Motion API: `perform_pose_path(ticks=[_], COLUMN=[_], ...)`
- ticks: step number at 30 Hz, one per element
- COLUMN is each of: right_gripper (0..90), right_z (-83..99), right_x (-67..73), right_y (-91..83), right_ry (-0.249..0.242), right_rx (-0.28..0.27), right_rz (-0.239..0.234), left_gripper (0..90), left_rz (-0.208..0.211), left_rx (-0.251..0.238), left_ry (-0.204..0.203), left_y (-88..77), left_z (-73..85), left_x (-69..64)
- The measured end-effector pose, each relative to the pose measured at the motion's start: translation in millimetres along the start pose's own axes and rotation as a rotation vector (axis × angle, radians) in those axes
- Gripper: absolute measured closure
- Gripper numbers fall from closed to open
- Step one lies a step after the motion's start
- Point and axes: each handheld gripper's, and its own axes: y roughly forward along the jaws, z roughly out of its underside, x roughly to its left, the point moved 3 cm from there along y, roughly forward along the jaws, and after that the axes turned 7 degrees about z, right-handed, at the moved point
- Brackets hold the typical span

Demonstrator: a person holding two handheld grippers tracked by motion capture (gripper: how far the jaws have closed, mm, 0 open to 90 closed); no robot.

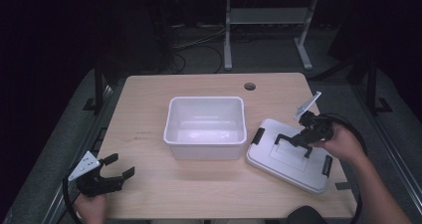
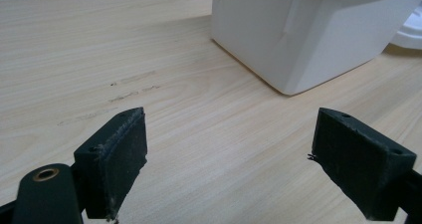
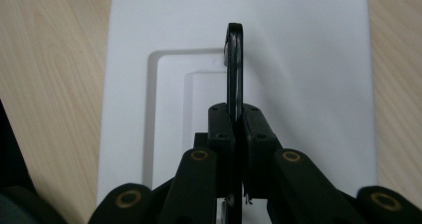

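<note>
Right hand-held gripper (image 3: 238, 129) clamps upright handle (image 3: 234, 69) above lid (image 3: 308, 84).

Bench (image 1: 149, 134): I see pale wood with a fine straight grain; a few faint darker scuffs left of the tub.
Tub (image 1: 205, 152): I read it as plain white, glossy inside, with no pattern.
Lid (image 1: 293, 167): I see white like the tub, right of it, with a raised rectangular panel in the same white.
Lid handle (image 3: 234, 59): I see black, standing out against the white.
Lid clips (image 1: 258, 136): I see black, at the lid's ends.
Left tongs (image 1: 117, 168): I see matt black with brass-coloured rivets and a pale grey plate.
Right tongs (image 3: 238, 124): I see black, brass rivets too, grey plate.
Floor (image 1: 59, 134): I see dark grey.
</note>
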Motion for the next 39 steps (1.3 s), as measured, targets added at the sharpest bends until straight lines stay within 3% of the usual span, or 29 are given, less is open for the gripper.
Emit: perform_pose_path(ticks=[14,25,39], right_gripper=[84.8,84.7,84.7], right_z=[-2.5,-2.7,-13.0], right_x=[3.6,4.2,10.9], right_y=[-35.4,-55.6,-89.2], right_ry=[-0.028,-0.030,-0.069], right_rx=[-0.028,-0.042,-0.065], right_rz=[0.037,0.042,0.055], left_gripper=[13.4,13.4,13.4], left_rz=[0.000,0.000,-0.001], left_rx=[0.001,0.005,0.003], left_ry=[0.001,-0.003,-0.004], left_y=[0.5,1.5,0.8], left_z=[0.1,0.5,0.8], left_x=[-0.5,-0.5,0.3])
